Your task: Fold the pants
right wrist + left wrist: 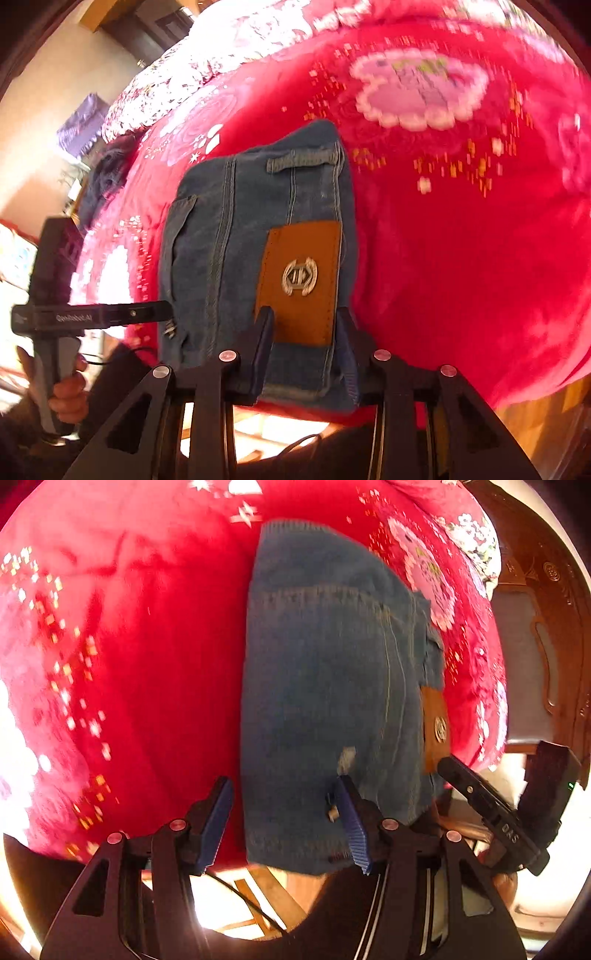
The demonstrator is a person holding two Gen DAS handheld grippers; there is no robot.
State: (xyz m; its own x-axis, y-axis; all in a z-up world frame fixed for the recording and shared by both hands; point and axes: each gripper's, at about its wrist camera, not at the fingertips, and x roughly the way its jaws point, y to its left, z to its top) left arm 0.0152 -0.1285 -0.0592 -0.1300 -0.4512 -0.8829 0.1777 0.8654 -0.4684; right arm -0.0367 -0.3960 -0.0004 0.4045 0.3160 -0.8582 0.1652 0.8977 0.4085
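Denim pants folded | on red blanket | right tool astride edge

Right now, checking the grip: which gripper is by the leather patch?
The right gripper: it grips the jeans beside the patch; the left gripper is open.

Wide bare stretch of red blanket on my left of the folded jeans, nothing on it, easy pass. Right of the jeans the blanket is also bare in the right wrist view. Tight spot is the near edge: right gripper sits over the jeans' corner, left gripper straddles their left edge, close together. Carved wooden headboard bounds the far right.
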